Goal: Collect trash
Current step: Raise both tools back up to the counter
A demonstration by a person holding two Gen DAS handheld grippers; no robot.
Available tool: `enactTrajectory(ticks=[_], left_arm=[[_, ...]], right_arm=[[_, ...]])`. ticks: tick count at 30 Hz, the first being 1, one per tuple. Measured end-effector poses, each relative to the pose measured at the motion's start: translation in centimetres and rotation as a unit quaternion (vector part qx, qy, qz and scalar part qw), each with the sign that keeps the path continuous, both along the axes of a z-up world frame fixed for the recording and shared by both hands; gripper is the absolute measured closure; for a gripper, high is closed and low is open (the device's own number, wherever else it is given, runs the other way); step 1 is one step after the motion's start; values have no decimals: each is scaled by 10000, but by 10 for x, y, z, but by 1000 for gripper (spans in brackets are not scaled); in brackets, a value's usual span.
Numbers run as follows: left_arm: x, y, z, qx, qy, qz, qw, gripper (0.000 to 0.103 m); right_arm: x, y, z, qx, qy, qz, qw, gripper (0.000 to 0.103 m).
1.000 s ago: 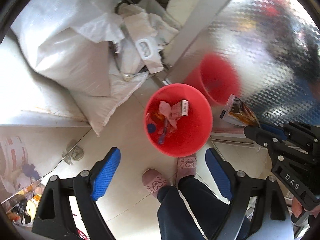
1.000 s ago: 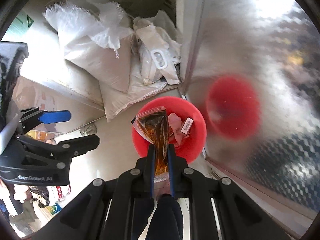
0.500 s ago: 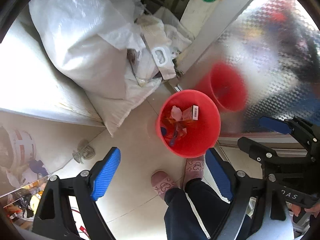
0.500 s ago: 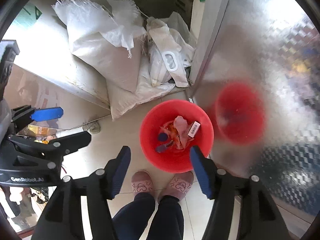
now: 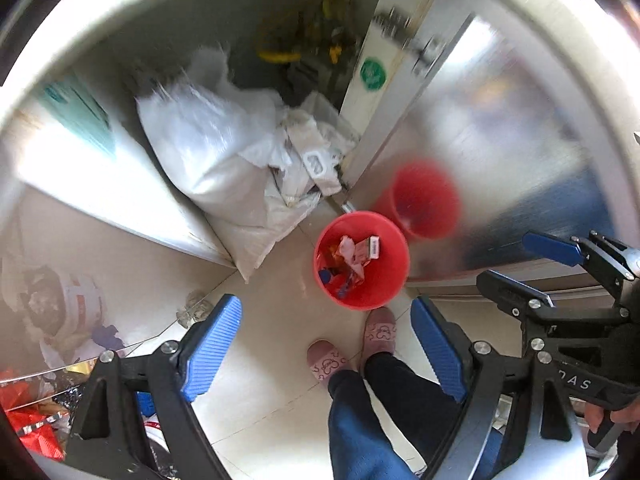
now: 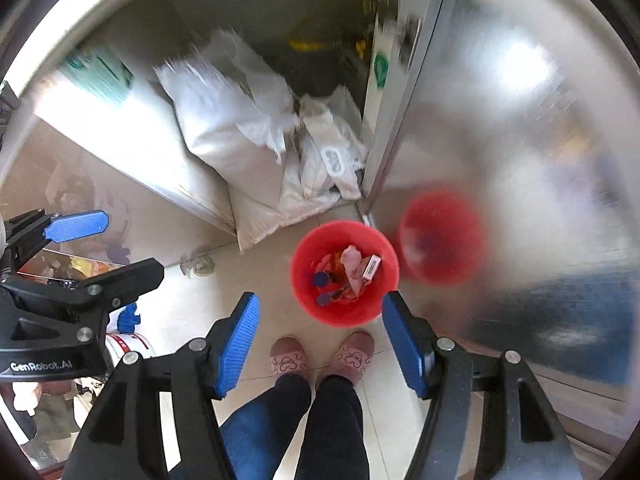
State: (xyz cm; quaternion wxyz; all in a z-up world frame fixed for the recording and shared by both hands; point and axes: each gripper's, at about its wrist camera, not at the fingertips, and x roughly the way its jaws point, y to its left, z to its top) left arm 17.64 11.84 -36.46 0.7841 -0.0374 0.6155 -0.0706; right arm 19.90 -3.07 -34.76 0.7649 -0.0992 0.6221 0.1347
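Note:
A red bucket (image 5: 372,296) (image 6: 344,314) stands on the tiled floor by a metal door, far below both grippers. In it lie crumpled wrappers, a blue cap and a small white box with a barcode (image 5: 374,246) (image 6: 372,266). My left gripper (image 5: 325,308) points down with its blue pads wide apart and nothing between them; it also shows at the left edge of the right wrist view (image 6: 132,242). My right gripper (image 6: 320,302) hangs over the bucket, its jaws opening, with nothing between them. It appears at the right of the left wrist view (image 5: 506,260).
The person's feet in pink slippers (image 6: 286,356) stand just in front of the bucket. White sacks (image 5: 208,152) are piled in the corner behind it. The shiny metal door (image 5: 520,140) mirrors the bucket. Colourful clutter (image 5: 28,420) lies at the lower left.
Both grippers have risen well above the bucket. The right gripper opened and let go of the clear bag of brown stuff, which is gone from between its fingers.

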Motion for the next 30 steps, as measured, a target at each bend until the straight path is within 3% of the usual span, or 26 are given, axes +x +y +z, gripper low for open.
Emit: enactTrajectory(ticks=[8, 16, 24, 30], left_arm=[[-10, -4, 107, 145, -643, -7, 9978, 18], [-2, -7, 180, 309, -1281, -79, 9912, 17], [28, -34, 223, 229, -1577, -404, 9864, 17], [58, -70, 243, 255, -1739, -751, 9816, 16]], right_arm=[[-7, 3, 100, 87, -636, -73, 9979, 20], [-5, -2, 163, 96, -1331, -188, 9909, 14], [1, -27, 215, -169, -2021, -638, 9772, 2], [24, -60, 236, -248, -2106, -939, 9727, 1]])
